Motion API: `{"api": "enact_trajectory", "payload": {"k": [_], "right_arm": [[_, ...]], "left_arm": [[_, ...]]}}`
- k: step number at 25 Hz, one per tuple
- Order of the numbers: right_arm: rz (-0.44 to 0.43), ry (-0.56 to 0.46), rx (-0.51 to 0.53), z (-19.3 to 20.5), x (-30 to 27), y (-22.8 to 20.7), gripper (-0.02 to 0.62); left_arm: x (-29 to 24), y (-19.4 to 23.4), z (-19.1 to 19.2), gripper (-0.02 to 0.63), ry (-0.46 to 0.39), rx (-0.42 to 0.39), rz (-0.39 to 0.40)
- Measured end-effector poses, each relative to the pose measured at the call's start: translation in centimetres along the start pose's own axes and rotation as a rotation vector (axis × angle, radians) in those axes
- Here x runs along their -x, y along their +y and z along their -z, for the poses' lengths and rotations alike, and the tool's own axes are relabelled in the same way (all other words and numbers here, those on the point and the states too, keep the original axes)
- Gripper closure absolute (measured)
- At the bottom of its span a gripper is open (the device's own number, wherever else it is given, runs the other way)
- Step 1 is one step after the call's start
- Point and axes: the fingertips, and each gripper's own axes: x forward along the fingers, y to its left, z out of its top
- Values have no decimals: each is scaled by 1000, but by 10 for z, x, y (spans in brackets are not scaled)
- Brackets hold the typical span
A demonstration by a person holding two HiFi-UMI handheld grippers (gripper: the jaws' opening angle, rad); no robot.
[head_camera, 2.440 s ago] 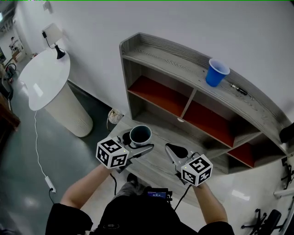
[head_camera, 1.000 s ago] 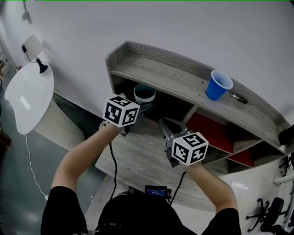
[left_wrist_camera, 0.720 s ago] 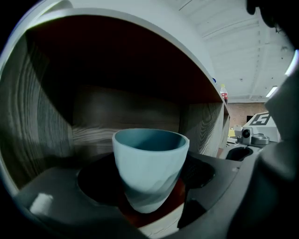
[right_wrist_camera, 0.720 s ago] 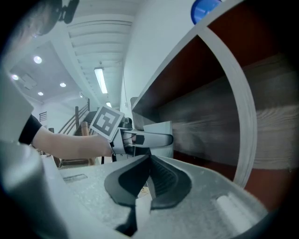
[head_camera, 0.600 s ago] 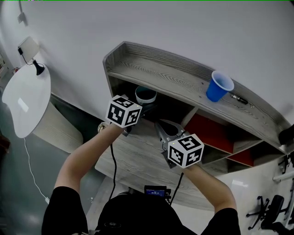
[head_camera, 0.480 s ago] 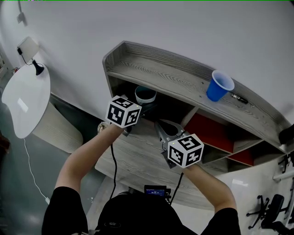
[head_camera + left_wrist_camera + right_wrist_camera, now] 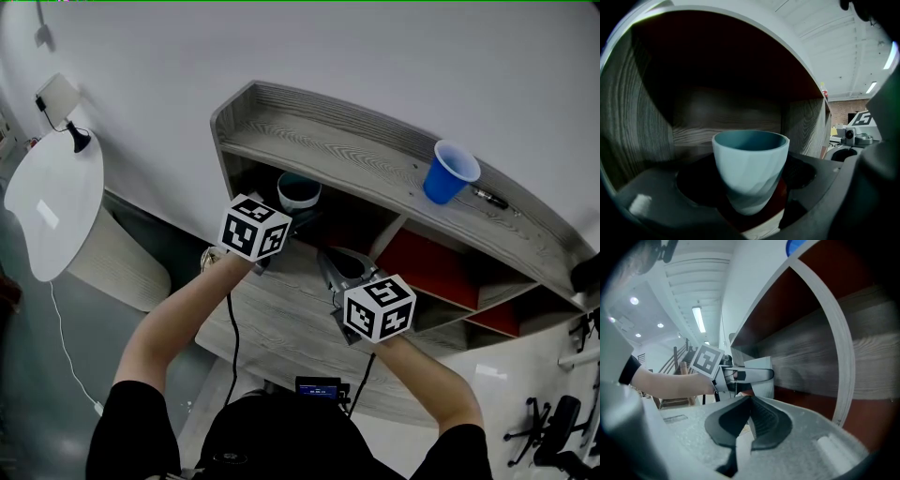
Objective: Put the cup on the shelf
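Note:
A light blue cup (image 7: 300,190) stands upright between the jaws of my left gripper (image 7: 296,218), just inside the shelf's upper left compartment. In the left gripper view the cup (image 7: 750,168) fills the middle, its base just above the red compartment floor (image 7: 780,197); I cannot tell if it touches. The jaws are closed wide on its sides. My right gripper (image 7: 339,265) hangs in front of the middle of the grey wooden shelf (image 7: 356,150), jaws shut on nothing. The right gripper view shows its black pads (image 7: 761,425) meeting and the left gripper (image 7: 740,376) beyond.
A blue plastic cup (image 7: 448,172) and a dark pen (image 7: 487,197) lie on the shelf's top board at the right. Red-floored compartments (image 7: 441,267) open to the right. A white round table (image 7: 56,202) with a small lamp (image 7: 64,103) stands far left.
The left gripper has carried the cup from low in front of the shelf up into the upper left compartment. Over the last second both grippers have barely moved.

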Motion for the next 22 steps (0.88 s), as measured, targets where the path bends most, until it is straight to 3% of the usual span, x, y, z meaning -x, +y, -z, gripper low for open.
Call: {"api": "enact_trajectory", "payload": {"k": [5,11,17,22], "right_arm": [[3,-10,-1,-1,3,-1,597],[-1,-18,-1,-2,8,-5,597],[-3,-38,-11,-3,18,-6,597],[6,-69,-31,-8,29,-11,597]], "left_arm": [[4,6,-8,111,-32,13,-13],[27,4,-18,84,-76,7,-9],[66,-5,-24,93,-129,-13,-25],[90,-24,-18,186,-159,-47,-47]]}}
